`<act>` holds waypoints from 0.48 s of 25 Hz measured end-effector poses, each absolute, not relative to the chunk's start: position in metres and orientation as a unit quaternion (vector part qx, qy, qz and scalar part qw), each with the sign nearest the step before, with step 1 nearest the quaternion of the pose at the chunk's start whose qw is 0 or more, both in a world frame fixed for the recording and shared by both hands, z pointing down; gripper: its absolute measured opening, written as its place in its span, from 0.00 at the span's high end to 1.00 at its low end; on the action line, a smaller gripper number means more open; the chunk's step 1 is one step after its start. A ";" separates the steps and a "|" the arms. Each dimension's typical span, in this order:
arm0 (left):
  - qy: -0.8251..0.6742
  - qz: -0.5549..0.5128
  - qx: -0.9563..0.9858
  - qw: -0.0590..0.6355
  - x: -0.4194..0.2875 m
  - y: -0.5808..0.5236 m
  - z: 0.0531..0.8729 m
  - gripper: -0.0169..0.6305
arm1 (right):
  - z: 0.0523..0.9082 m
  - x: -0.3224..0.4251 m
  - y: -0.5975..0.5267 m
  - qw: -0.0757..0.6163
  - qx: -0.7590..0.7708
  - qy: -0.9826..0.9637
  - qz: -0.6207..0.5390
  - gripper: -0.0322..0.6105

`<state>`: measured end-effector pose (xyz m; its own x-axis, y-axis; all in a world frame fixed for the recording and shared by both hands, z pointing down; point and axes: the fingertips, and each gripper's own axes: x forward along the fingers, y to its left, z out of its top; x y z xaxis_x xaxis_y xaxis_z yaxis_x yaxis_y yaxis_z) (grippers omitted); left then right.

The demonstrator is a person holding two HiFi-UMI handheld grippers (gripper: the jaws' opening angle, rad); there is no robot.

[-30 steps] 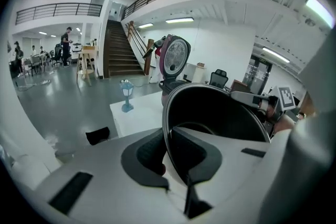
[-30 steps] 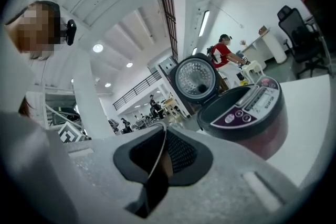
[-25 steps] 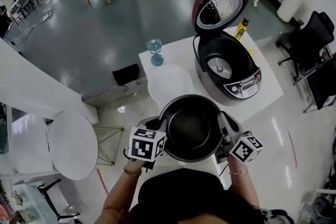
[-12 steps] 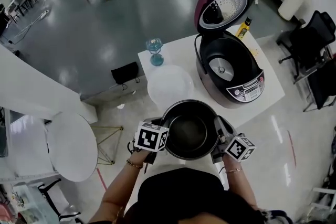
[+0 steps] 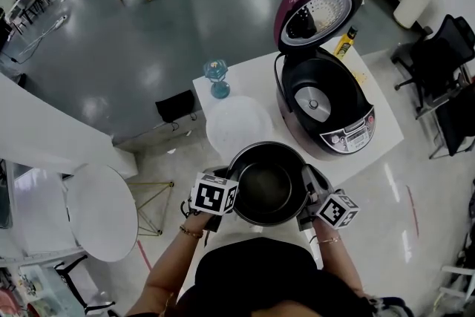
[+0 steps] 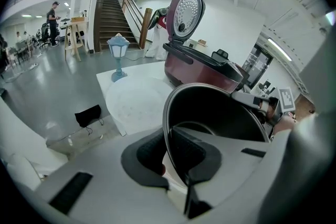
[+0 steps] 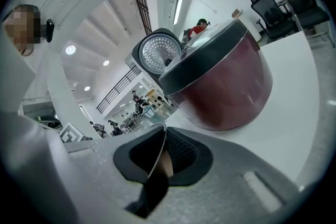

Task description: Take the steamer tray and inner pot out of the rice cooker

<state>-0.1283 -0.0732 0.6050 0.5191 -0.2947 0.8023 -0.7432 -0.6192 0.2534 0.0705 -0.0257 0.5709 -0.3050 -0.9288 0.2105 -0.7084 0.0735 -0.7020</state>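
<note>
Nearest the camera in the head view, the left gripper and the right gripper are seen at opposite sides of the inner pot, each held in a hand with a bracelet at the wrist. In the left gripper view the left gripper is clamped on the pot's thin rim, one dark pad inside the wall and one outside, with the dark bowl of the inner pot filling the space beyond. In the right gripper view the right gripper is likewise pinched tight on the rim, seen edge-on as a thin line between the pads. The pot is held upright and empty at the near edge of the white table, clear of the cooker; whether its base touches the tabletop cannot be told. Just beyond the pot, the pale round steamer tray lies flat on the table. To its right stands the rice cooker, its cavity open and its maroon lid raised. A small blue lantern ornament is noted near the table's far left corner, and a yellow bottle behind the cooker. A black bag lies on the grey floor past the table's left edge.
</note>
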 end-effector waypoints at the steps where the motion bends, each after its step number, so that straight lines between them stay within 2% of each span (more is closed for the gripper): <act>1: -0.317 0.373 0.819 0.299 -0.128 -0.076 0.605 0.93 | 0.571 0.071 -0.028 0.149 -0.570 0.719 -0.369 0.91; 12: -0.330 0.364 0.820 0.294 -0.125 -0.093 0.603 0.93 | 0.571 0.074 -0.045 0.158 -0.570 0.719 -0.366 0.91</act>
<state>-0.1250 -0.0933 0.6031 0.5174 -0.3262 0.7911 -0.7548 -0.6096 0.2423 0.0740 -0.0450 0.5711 -0.3010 -0.9346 0.1896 -0.7024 0.0828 -0.7070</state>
